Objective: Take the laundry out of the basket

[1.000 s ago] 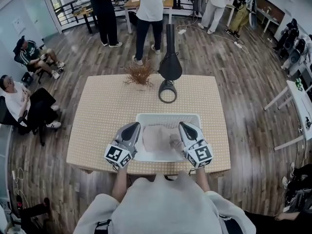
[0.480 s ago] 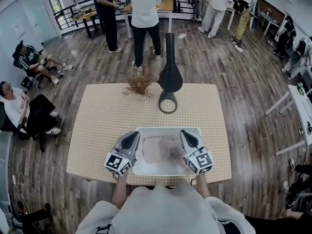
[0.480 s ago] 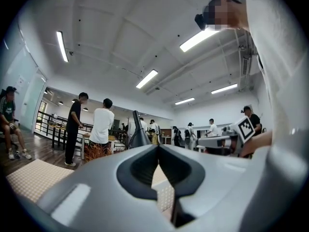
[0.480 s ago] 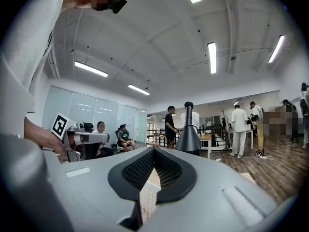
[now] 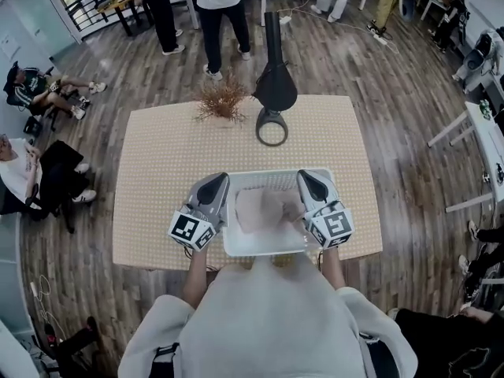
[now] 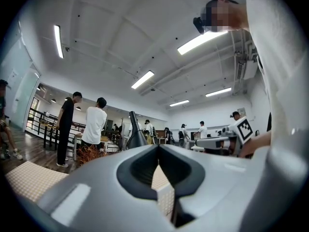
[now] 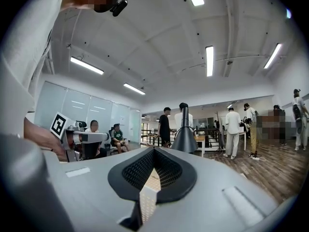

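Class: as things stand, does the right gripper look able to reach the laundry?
Probably yes: the right gripper sits beside the open basket, where the laundry lies uncovered; its shut jaws must open first.

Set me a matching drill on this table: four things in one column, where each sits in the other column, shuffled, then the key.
Things
1. laundry
2. dried plant
3. black stand
4. right gripper

Places
A. along the right side of the white basket
B. at the far edge of the table
C. on its ring foot, between the far edge and the basket
D. inside the basket

Pairs: 1-D, 2-B, 3-C, 4-A
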`<act>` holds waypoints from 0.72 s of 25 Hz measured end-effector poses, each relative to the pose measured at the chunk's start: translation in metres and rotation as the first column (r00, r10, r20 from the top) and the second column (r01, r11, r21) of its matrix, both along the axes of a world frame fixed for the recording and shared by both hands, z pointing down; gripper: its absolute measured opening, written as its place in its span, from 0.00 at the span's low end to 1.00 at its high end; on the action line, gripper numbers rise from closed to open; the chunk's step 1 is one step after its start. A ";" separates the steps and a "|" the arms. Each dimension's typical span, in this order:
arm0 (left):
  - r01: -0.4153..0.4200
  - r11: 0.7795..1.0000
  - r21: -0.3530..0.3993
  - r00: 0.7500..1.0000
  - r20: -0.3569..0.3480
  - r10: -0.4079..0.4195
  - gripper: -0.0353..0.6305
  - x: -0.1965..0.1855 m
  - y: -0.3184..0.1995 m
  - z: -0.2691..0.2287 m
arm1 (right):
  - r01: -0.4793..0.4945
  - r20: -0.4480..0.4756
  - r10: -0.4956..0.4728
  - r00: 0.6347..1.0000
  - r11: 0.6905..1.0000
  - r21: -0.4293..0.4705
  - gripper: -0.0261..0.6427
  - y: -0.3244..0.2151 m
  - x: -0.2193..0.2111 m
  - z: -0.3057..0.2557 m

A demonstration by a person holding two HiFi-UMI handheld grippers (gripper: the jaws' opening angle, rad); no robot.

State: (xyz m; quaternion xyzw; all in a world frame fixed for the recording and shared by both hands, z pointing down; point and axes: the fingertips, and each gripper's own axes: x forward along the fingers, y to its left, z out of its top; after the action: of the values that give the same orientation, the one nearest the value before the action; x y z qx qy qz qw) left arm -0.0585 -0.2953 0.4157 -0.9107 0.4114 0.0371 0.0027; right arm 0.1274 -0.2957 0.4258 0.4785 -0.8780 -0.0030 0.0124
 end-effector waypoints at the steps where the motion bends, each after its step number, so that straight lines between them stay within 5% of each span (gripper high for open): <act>1: -0.003 1.000 -0.004 1.000 0.001 0.003 0.07 -0.002 -0.002 0.000 | -0.003 -0.002 0.003 1.000 1.000 -0.005 0.04 -0.001 -0.002 0.001; 18: -0.009 0.984 -0.176 1.000 0.010 0.011 0.07 -0.045 -0.009 0.063 | -0.005 -0.064 -0.005 0.998 0.986 -0.168 0.04 -0.008 -0.040 0.060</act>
State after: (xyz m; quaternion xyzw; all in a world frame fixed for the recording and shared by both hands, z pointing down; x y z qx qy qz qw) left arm -0.1034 -0.3043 0.4786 -0.9097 0.4083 -0.0045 -0.0758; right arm 0.0874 -0.3038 0.4855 0.4755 -0.8743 0.0554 0.0809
